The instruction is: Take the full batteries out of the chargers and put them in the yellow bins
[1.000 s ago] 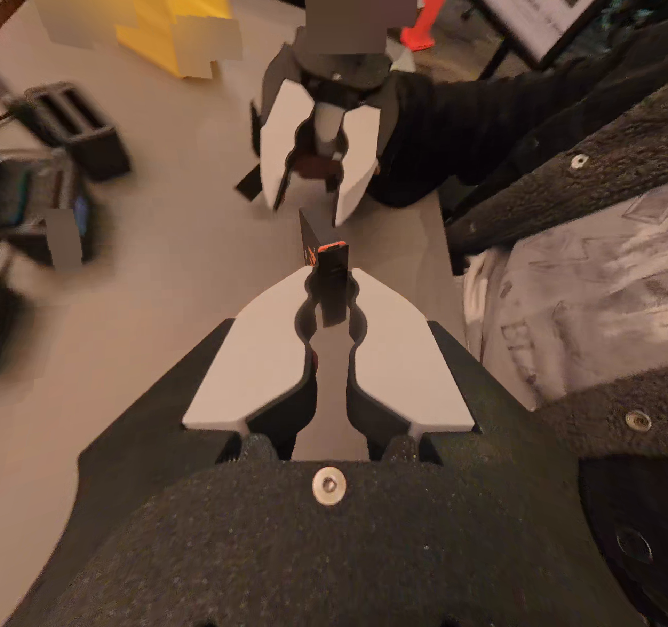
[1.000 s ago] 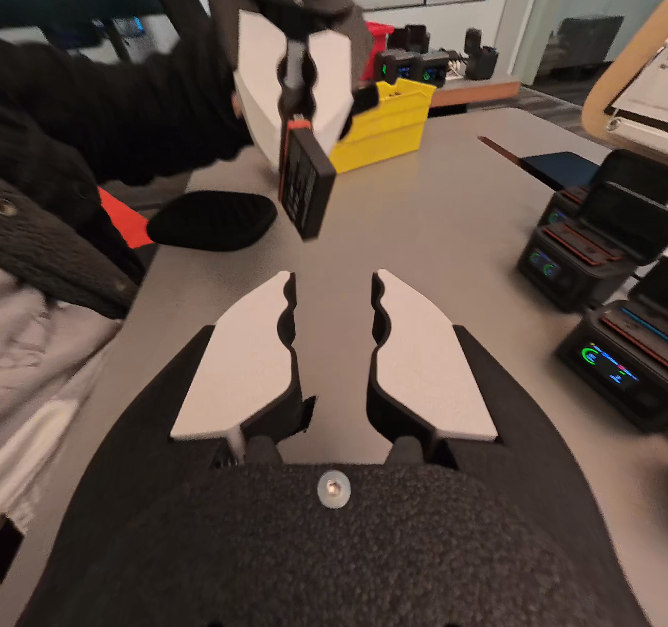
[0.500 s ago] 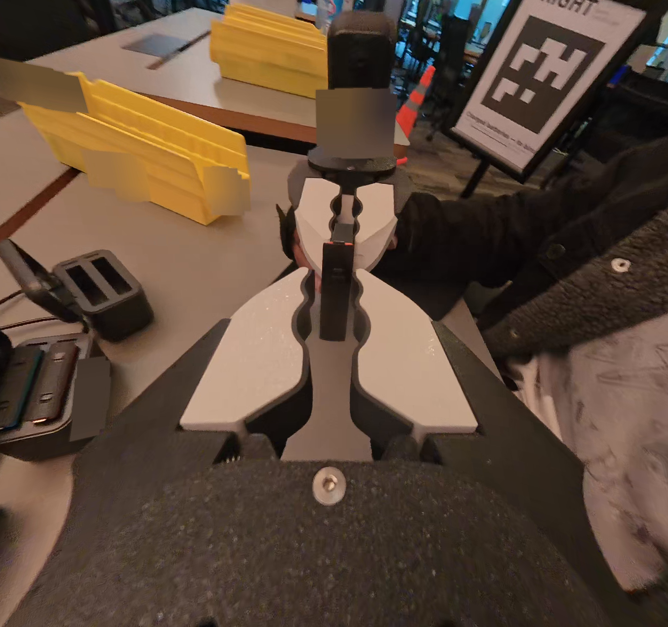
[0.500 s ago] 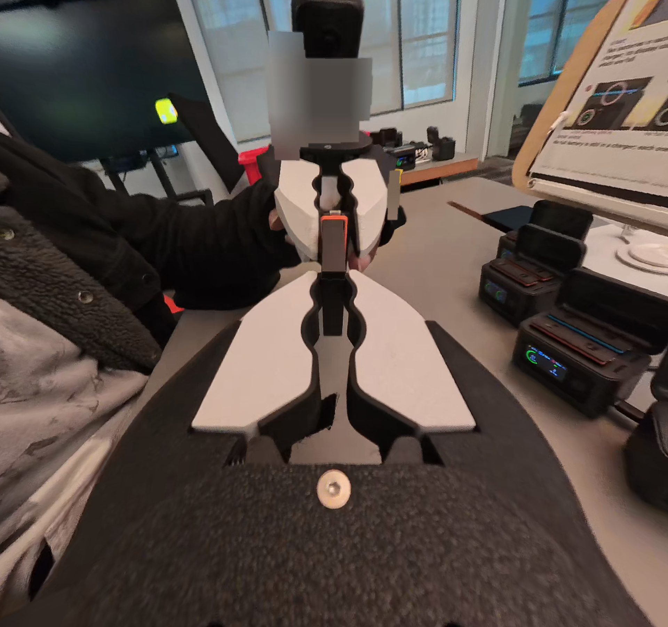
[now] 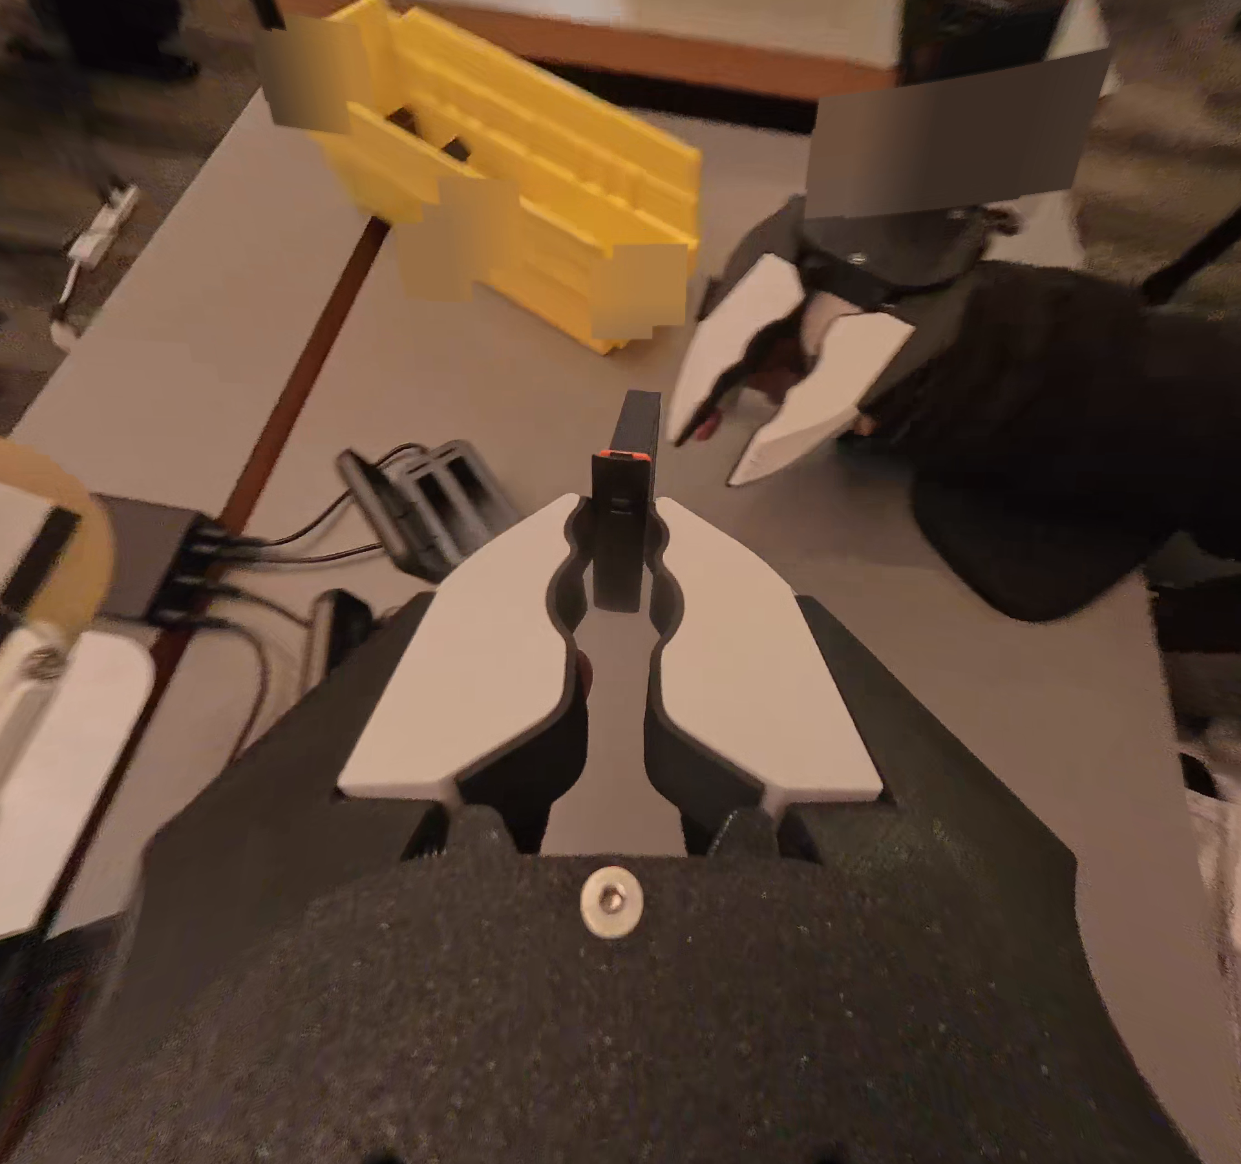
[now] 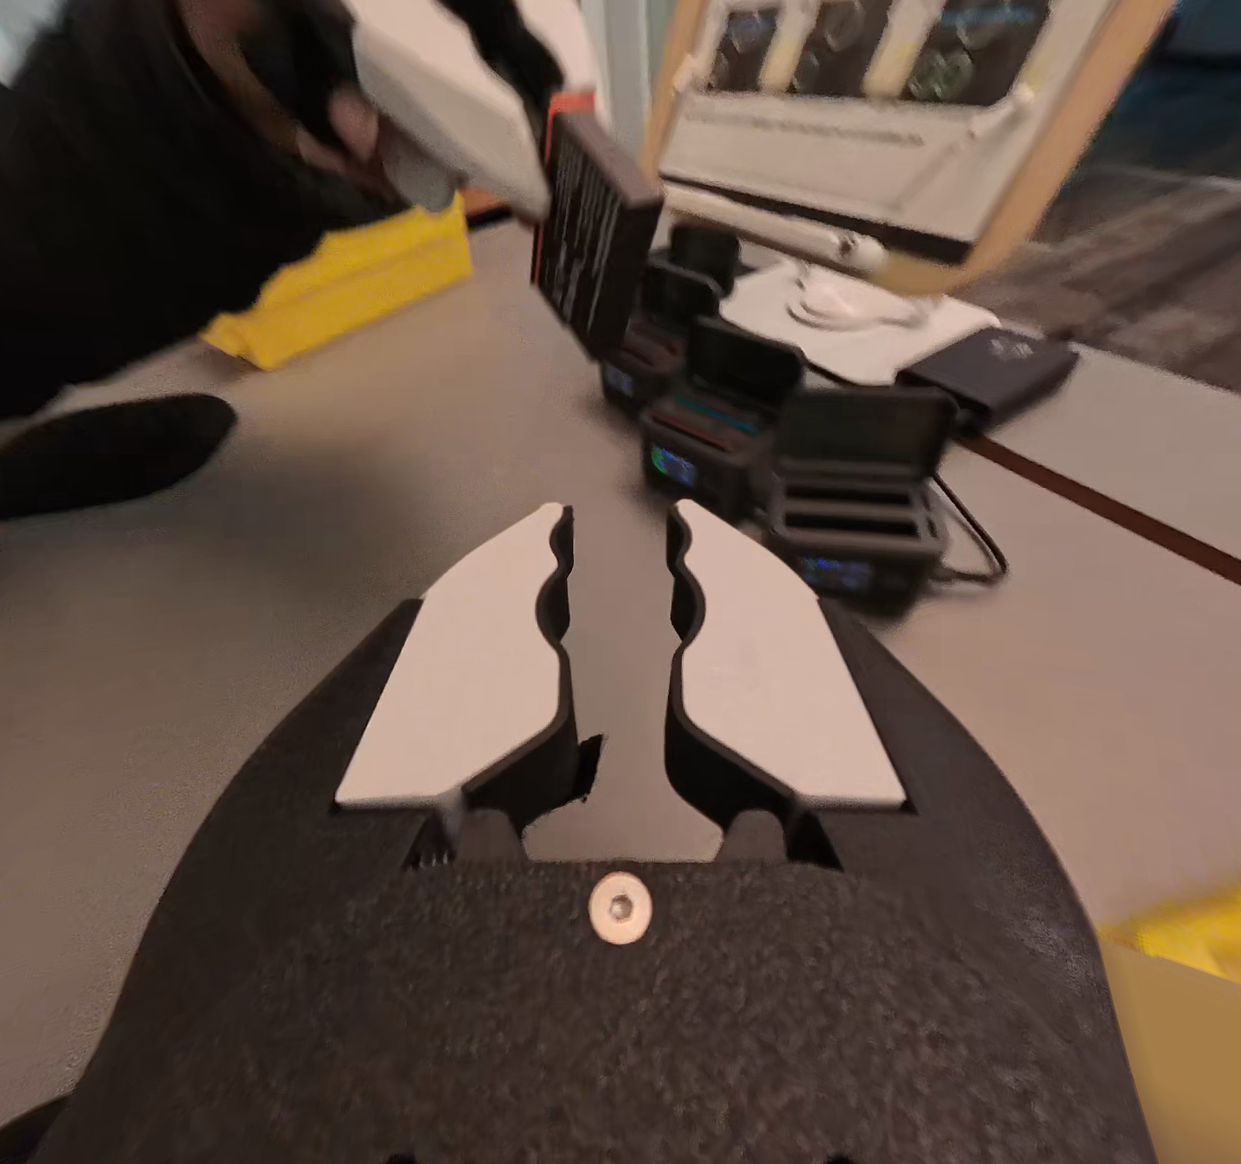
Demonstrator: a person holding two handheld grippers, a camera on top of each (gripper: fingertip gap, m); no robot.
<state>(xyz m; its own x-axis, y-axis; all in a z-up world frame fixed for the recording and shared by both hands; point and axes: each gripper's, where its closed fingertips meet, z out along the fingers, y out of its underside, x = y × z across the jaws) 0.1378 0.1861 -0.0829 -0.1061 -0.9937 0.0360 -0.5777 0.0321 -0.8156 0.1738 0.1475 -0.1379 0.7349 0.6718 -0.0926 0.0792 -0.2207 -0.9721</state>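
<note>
My left gripper is shut on a black battery with an orange end, held upright above the grey table. From the right wrist view the same battery hangs from the left gripper at top left. My right gripper is open and empty; in the left wrist view it hovers just right of the battery, apart from it. A yellow bin holding a few dark batteries stands beyond. An empty charger sits to the left. A row of chargers with lit displays stands at the right.
A cable hub with black leads lies at the left by a table seam. A framed sign and a dark pouch stand behind the chargers. A second yellow bin shows at bottom right. A black sleeve rests on the table. Some 9 cm of space lies between my two pairs of fingers.
Half a second ago both grippers were closed on the battery. The right gripper has since opened and drawn back to the right. The left gripper keeps the battery and now faces the yellow bin.
</note>
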